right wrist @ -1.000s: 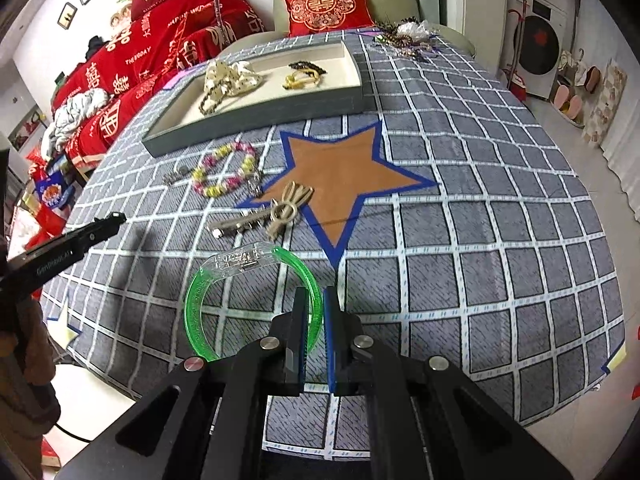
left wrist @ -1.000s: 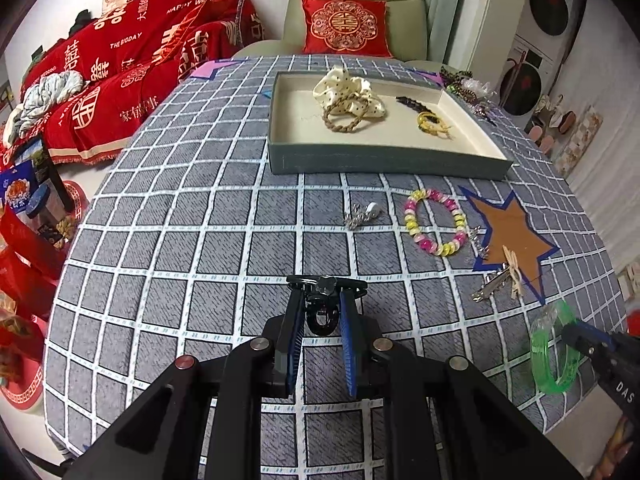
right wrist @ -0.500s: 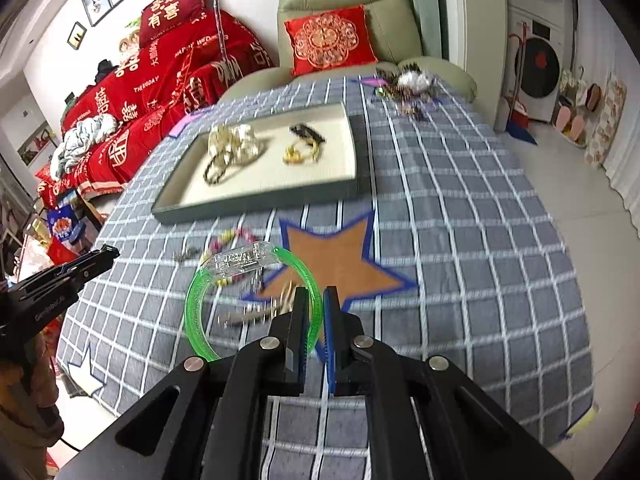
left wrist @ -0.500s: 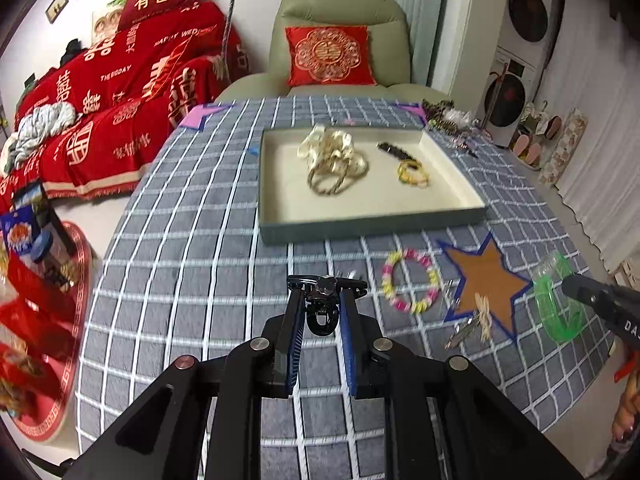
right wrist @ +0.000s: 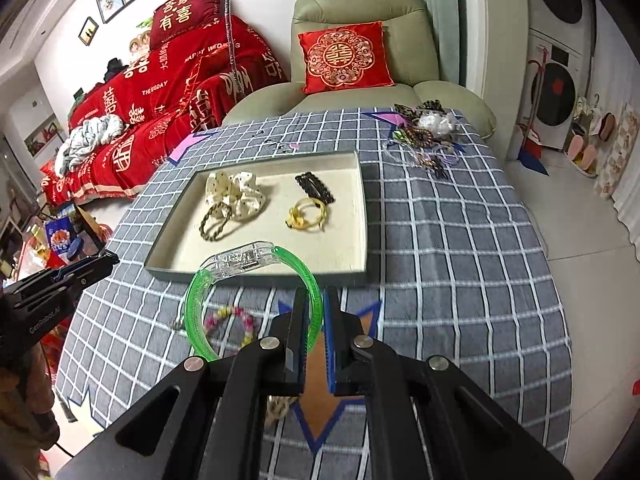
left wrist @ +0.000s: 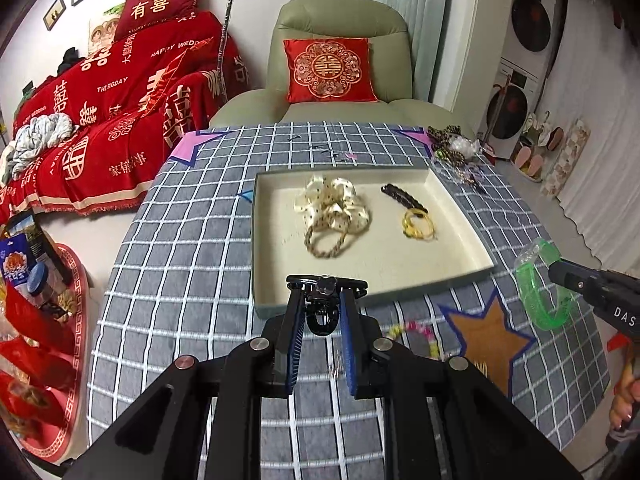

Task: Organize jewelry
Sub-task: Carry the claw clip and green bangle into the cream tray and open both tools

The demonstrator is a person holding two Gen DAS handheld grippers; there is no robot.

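My left gripper (left wrist: 320, 300) is shut on a black hair clip (left wrist: 325, 304) and holds it above the near edge of the green-walled tray (left wrist: 276, 306). My right gripper (right wrist: 316, 300) is shut on a green bangle (right wrist: 200, 300) with a clear clasp, held in the air near the tray's (right wrist: 256, 274) front edge. The bangle (left wrist: 538, 300) and right gripper (left wrist: 560, 272) show at the right of the left wrist view. The tray holds a cream scrunchie (right wrist: 236, 194), a braided tie (right wrist: 216, 224), a yellow tie (right wrist: 308, 216) and a black clip (right wrist: 314, 188).
A beaded bracelet (right wrist: 230, 320) lies on the checked cloth (right wrist: 460, 260) left of a brown star patch (left wrist: 488, 336). A pile of hair ties (right wrist: 428, 136) sits at the far right corner. An armchair (left wrist: 340, 80) stands behind the table. The left gripper (right wrist: 60, 280) shows at left.
Both grippers have lifted and moved forward toward the tray, the left one with the black clip, the right one with the green bangle raised off the cloth.
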